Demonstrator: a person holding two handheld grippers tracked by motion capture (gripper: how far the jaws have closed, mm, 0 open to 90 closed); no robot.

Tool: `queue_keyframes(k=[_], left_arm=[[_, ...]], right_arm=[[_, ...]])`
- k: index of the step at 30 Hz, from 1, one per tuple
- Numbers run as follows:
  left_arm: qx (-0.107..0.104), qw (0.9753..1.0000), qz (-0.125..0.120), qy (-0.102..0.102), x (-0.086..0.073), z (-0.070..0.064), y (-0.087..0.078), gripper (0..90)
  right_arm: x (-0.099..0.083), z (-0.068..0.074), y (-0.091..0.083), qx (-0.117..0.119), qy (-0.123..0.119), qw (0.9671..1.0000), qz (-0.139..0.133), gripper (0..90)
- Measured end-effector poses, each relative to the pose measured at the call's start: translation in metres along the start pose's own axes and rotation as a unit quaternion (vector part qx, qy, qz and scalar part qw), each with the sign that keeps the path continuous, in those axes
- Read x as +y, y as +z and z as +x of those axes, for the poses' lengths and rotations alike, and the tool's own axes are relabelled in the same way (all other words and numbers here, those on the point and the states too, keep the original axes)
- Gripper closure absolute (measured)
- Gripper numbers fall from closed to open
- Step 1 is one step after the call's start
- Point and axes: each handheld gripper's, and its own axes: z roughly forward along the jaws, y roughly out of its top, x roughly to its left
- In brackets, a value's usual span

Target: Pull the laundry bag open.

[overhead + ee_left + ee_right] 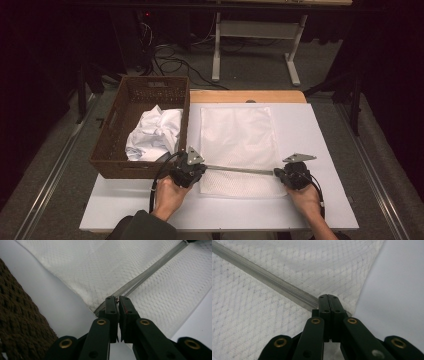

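A white mesh bag [237, 135] lies flat on the white board [320, 145], with its grey zipper [240, 170] running across near the front end. My left gripper [202, 167] sits at the zipper's left end. In the left gripper view the left gripper [117, 298] is shut on the small metal zipper pull, where the zipper [150, 270] meets the bag [95, 267]. My right gripper [276, 173] is at the zipper's right end. In the right gripper view the right gripper [328, 297] is shut on the bag's [249, 322] edge at the end of the zipper [267, 280].
A brown woven basket [112, 145] stands at the board's left, holding a crumpled white cloth [155, 132]. Its wall [17, 322] is close beside the left gripper. Bare board lies right of the bag and in front of both hands.
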Motion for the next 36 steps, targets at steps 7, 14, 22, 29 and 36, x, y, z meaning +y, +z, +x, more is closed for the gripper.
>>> queue_keyframes(k=[7, 14, 22, 29, 36], left_arm=[[0.008, 0.9998, 0.012, -0.016, -0.007, 0.005, 0.001, 86.0], [0.018, 0.9991, 0.028, -0.026, -0.015, 0.009, 0.000, 86.0], [0.018, 0.9981, 0.053, -0.025, -0.019, 0.009, 0.010, 85.3], [0.000, 0.9985, 0.050, -0.021, -0.020, 0.006, 0.011, 75.6], [-0.021, 0.9992, 0.019, -0.027, -0.018, 0.002, 0.007, 59.8]], right_arm=[[0.000, 0.001, 0.000, -0.004, -0.003, 1.0000, 0.000, 90.0], [-0.001, 0.001, -0.001, -0.007, -0.011, 0.9999, 0.004, 90.0], [0.000, -0.001, -0.002, 0.001, -0.008, 1.0000, 0.002, 90.0], [0.000, 0.000, -0.006, 0.017, -0.014, 0.9997, -0.014, 83.8], [0.004, 0.005, -0.018, 0.041, -0.014, 0.9979, -0.047, 77.2]])
